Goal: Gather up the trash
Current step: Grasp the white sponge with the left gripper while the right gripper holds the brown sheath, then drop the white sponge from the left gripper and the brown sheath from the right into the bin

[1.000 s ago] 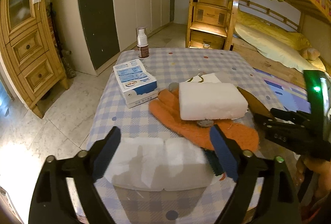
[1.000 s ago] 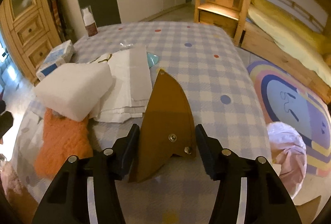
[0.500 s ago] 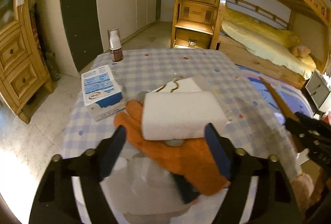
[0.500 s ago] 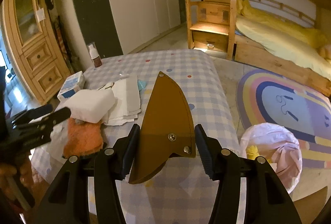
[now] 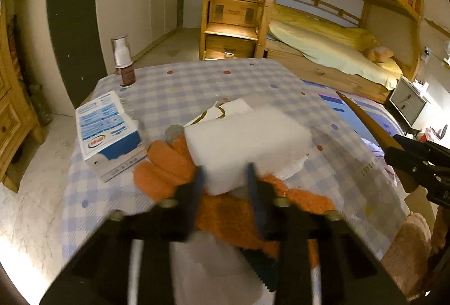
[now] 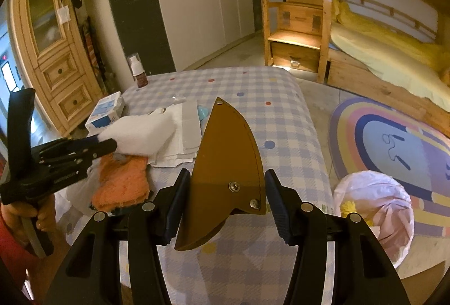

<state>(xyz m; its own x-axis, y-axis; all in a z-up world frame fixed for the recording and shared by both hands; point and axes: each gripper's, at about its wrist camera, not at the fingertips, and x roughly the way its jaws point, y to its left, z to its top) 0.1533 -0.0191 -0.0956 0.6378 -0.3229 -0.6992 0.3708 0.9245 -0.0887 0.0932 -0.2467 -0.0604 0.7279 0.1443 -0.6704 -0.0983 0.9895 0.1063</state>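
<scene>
Left wrist view shows the left tool [image 5: 225, 178] narrowed onto the near end of a white foam block [image 5: 247, 144], its two fingers pressed against the block's sides. The block rests on an orange fuzzy glove [image 5: 225, 203] and overlaps folded white paper [image 5: 233, 110] behind it. A blue-and-white carton [image 5: 107, 133] lies just beside the glove on the left, and a small pump bottle [image 5: 122, 63] stands upright at the far left corner of the checked tabletop [image 5: 197, 85].

From the right wrist view, the right tool [image 6: 223, 203] is clamped on a brown leather sheath [image 6: 225, 164], which stands on edge between the fingers with its tip pointing away, above the tabletop's near right part. The left tool [image 6: 105, 144] reaches in from the left, its tips on the foam block [image 6: 140, 133]. A bin lined with a pale plastic bag [image 6: 377, 206] sits on the floor just beyond the tabletop's right edge, on a rainbow rug [image 6: 393, 136].

The far half of the checked cloth is bare. A bunk bed [image 6: 379, 51] and its wooden steps stand well beyond the tabletop.
</scene>
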